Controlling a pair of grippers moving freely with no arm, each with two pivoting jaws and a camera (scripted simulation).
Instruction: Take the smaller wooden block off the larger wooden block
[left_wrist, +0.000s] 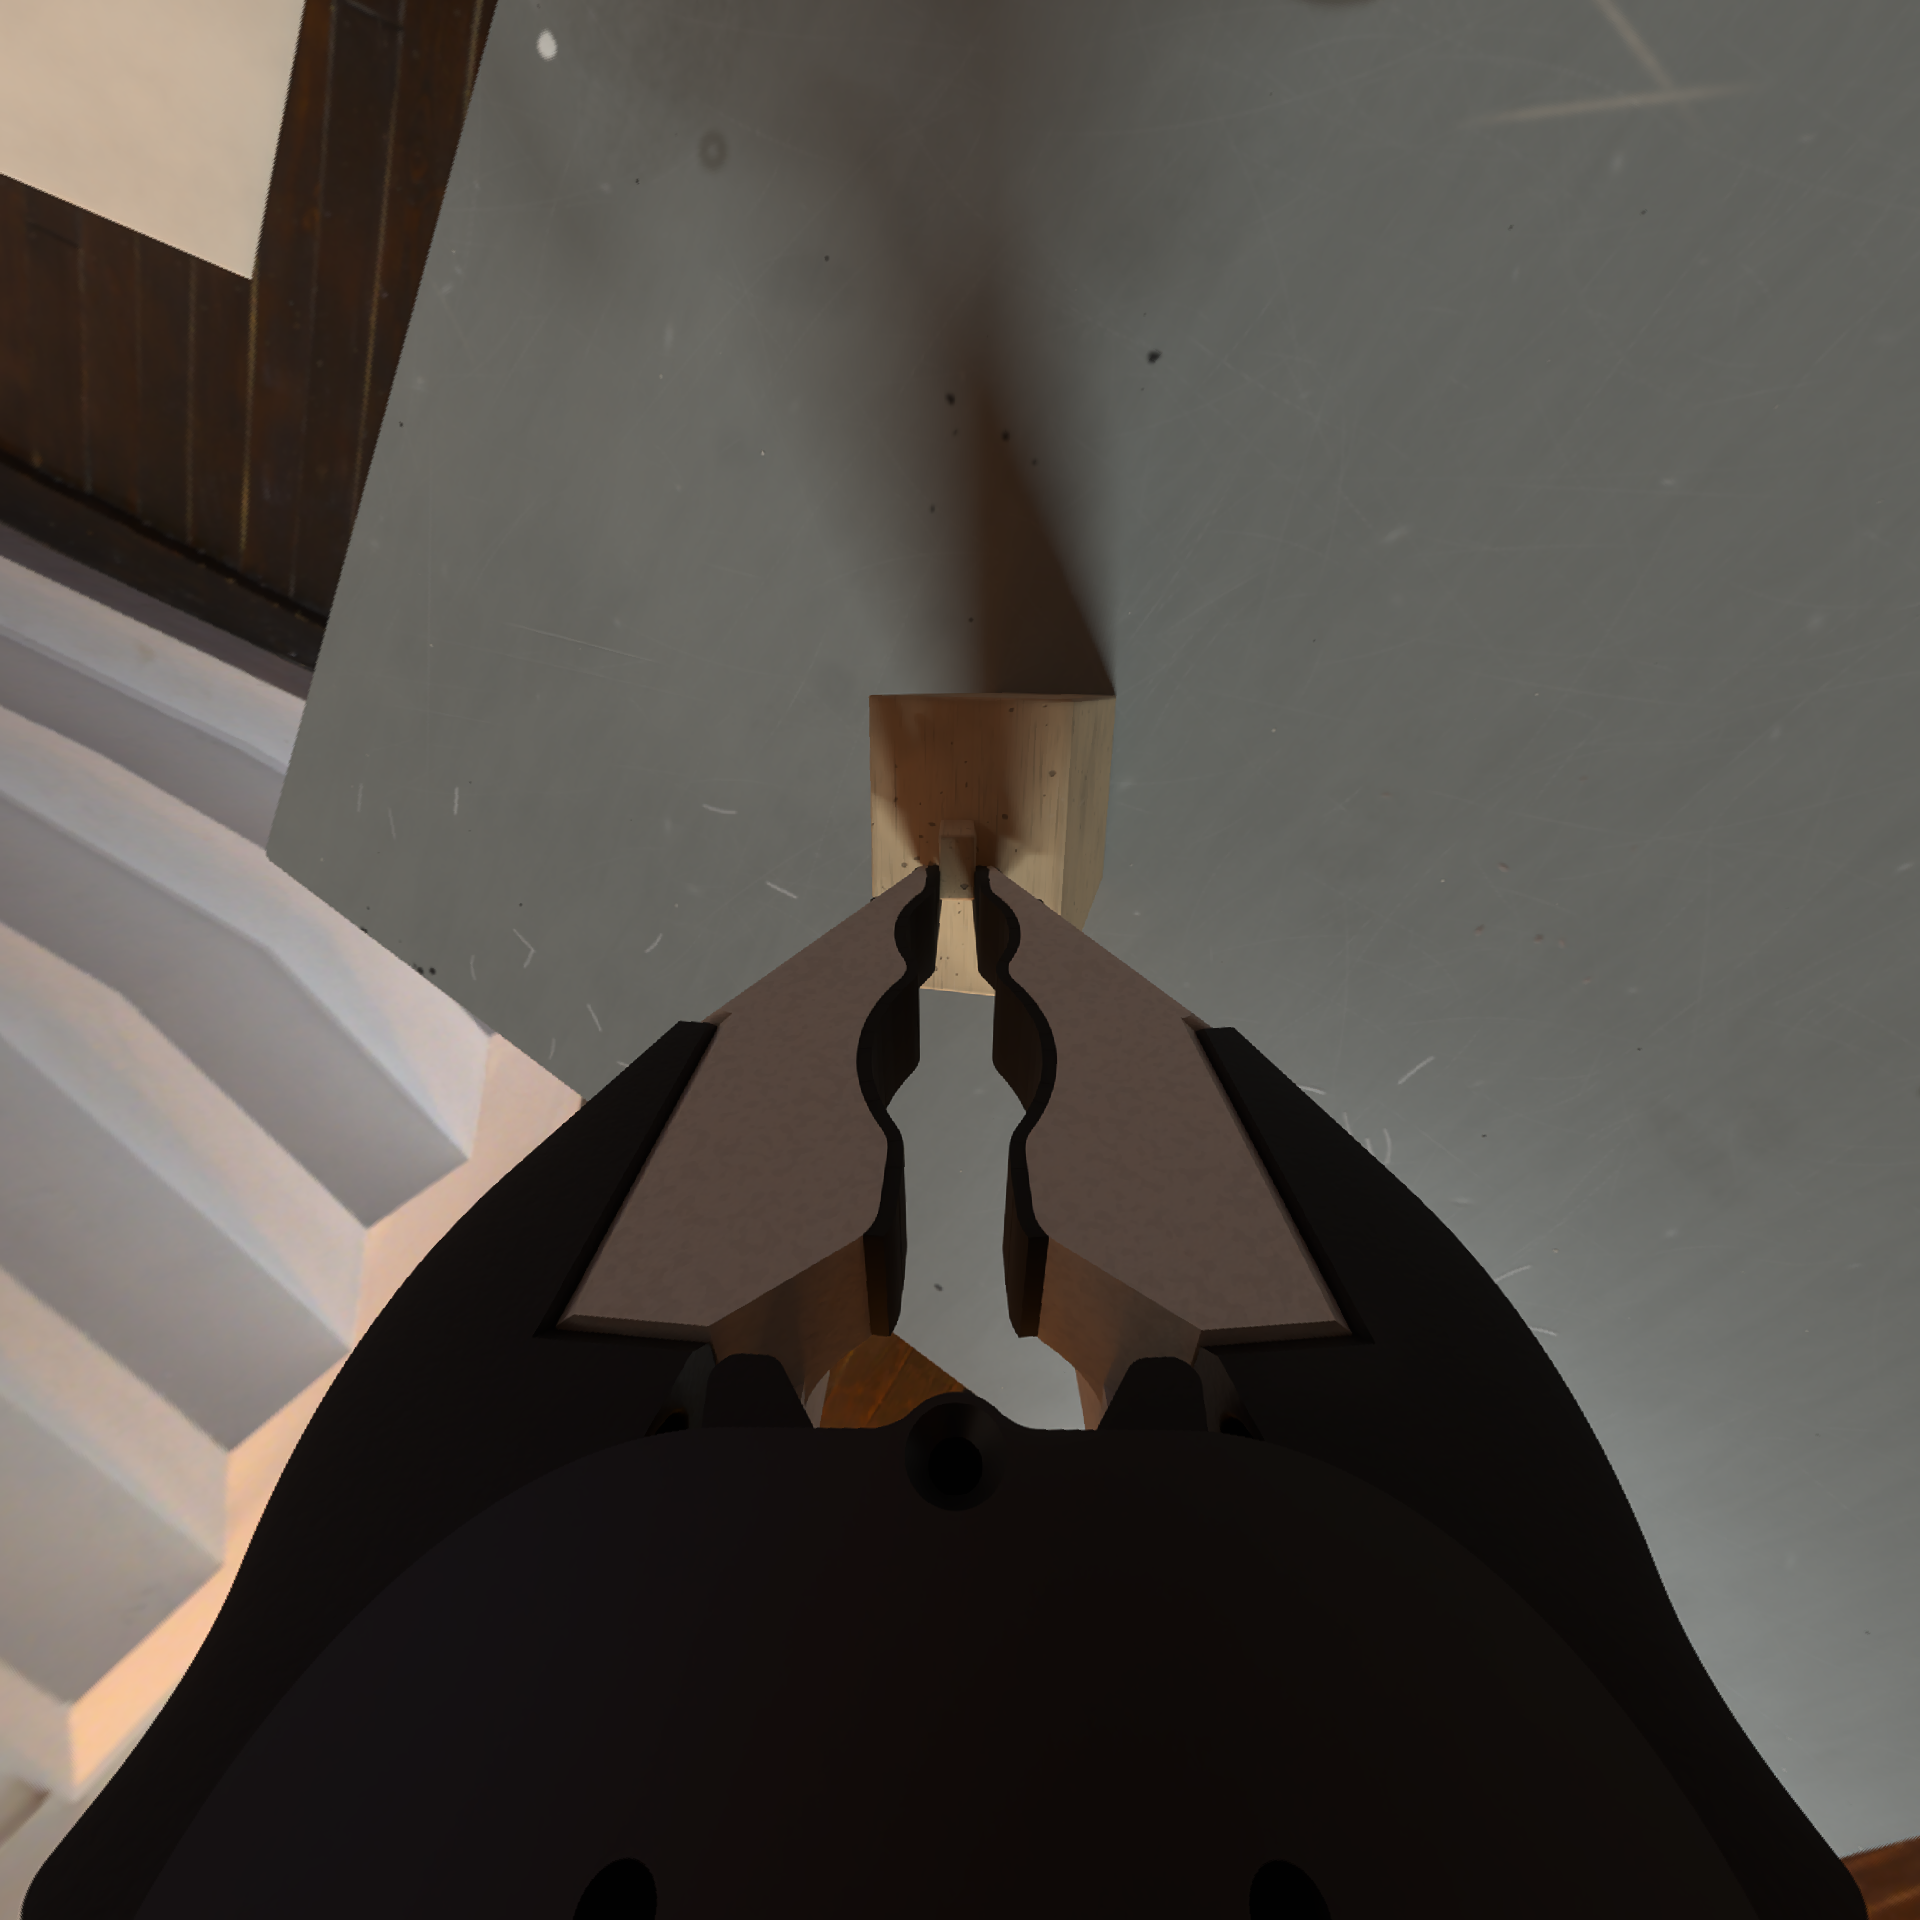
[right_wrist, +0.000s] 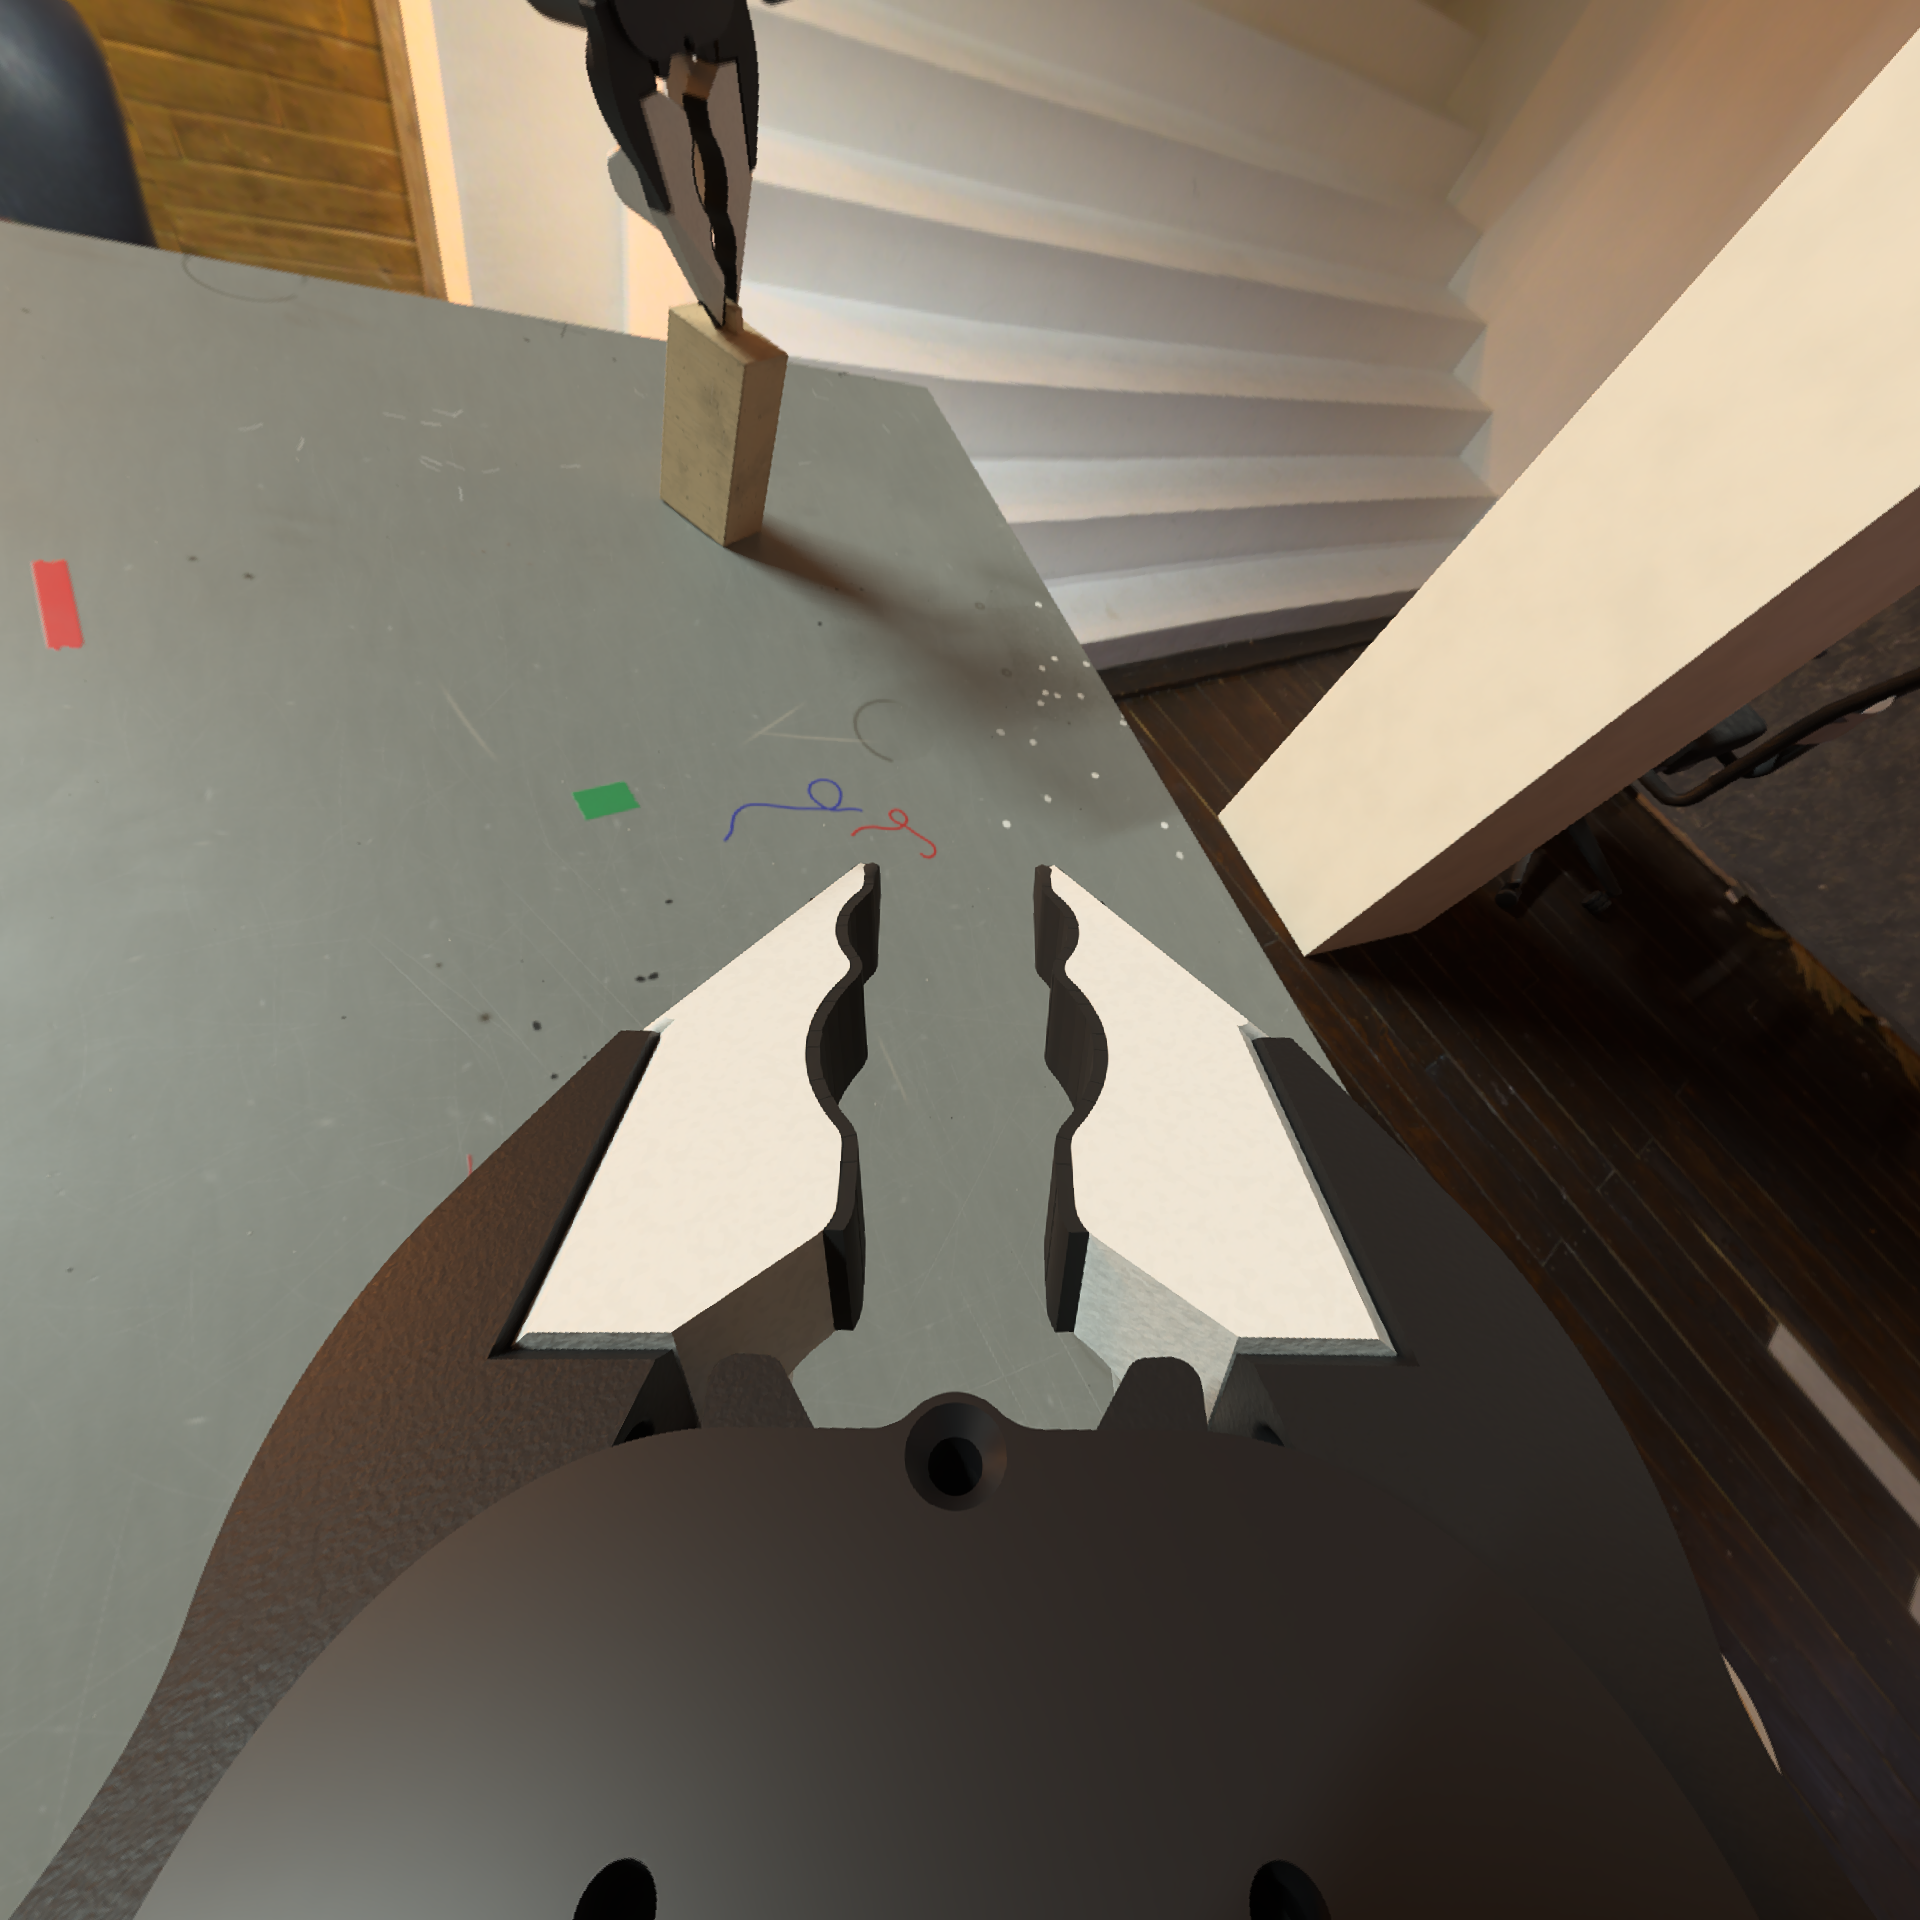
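Here, in the left wrist view, the left tool (left_wrist: 957, 878) points steeply down at the grey counter (left_wrist: 1455, 623) with its jaws drawn in tight on the smaller wooden block (left_wrist: 958, 940). That block is a slim, pale strip of light wood, standing upright between the two fingertips (left_wrist: 920, 894), which press its left and right sides. Its far end is partly masked by the tips, so whether it touches the surface beneath is hard to make out. Right behind it sits the larger wooden block (left_wrist: 997, 790), the same pale wood with fine grain and small dark specks, seen from above; its lower part is covered by the tool's tan finger plates. A long shadow stretches away from it across the counter. White stairs (left_wrist: 208, 1039) fill the left edge.

In the right wrist view, the right tool (right_wrist: 957, 878) hovers over the scratched counter (right_wrist: 312, 935) with its jaws spread apart and nothing between them. Far off, near the counter's back edge, the larger wooden block (right_wrist: 717, 436) stands upright on a narrow end, a tall slab with a shaded right side. On its top, only a sliver of the smaller wooden block (right_wrist: 734, 317) shows, clamped by the left tool (right_wrist: 722, 301), whose upper body is cut off by the frame. A red tape patch (right_wrist: 57, 603), a green patch (right_wrist: 606, 800) and blue and red squiggles (right_wrist: 821, 816) mark the counter nearer by.
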